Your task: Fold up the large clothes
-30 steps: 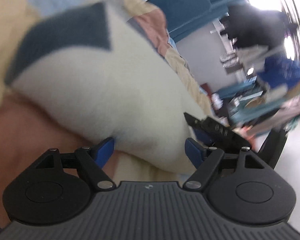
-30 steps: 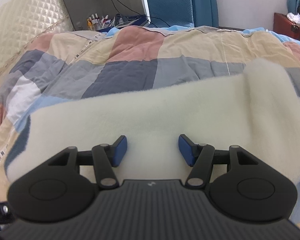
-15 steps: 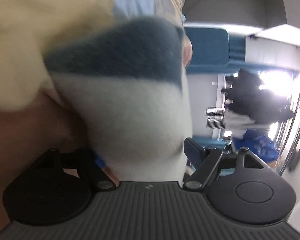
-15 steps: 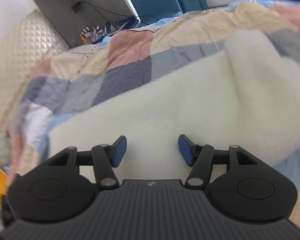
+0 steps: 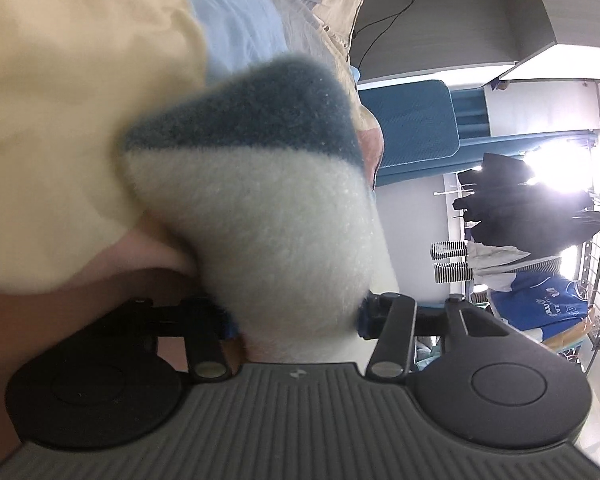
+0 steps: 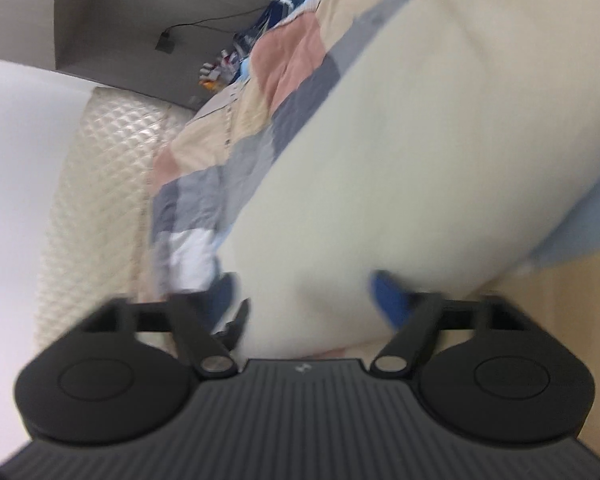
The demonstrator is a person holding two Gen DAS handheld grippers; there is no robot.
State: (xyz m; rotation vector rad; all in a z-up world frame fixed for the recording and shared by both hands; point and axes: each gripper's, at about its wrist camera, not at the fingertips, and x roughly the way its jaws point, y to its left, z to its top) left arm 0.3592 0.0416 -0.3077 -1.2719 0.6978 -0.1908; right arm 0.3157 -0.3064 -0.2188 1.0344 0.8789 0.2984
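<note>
Your left gripper (image 5: 296, 320) has a thick roll of the cream fleece garment (image 5: 268, 232) filling the space between its jaws. The blue pads (image 5: 363, 317) press against the fleece on both sides, so the jaws are closed on it at a fairly wide gap. From the jaws the bundle runs straight ahead, its long axis along the fingers, and it ends in a dark teal band (image 5: 252, 116) at the far tip. Beyond and to the left of the jaws lies the patchwork quilt (image 5: 60, 80) of the bed, cream and pink here. Off to the right of the jaws, well away, a clothes rack (image 5: 528, 216) stands before a bright window, carrying dark garments.

Your right gripper (image 6: 304, 300) has the same cream fleece garment (image 6: 400, 168) lying between its jaws. The jaws stand wide, with the blue pad (image 6: 388, 296) on the right against the cloth; the picture is too blurred to tell whether they actually clamp it. From these jaws the fleece spreads forward and up to the right as a broad slab, its long axis slanting that way. The patchwork quilt (image 6: 236, 160) shows ahead and to the left of the jaws, with the quilted headboard (image 6: 100, 184) farther left.
</note>
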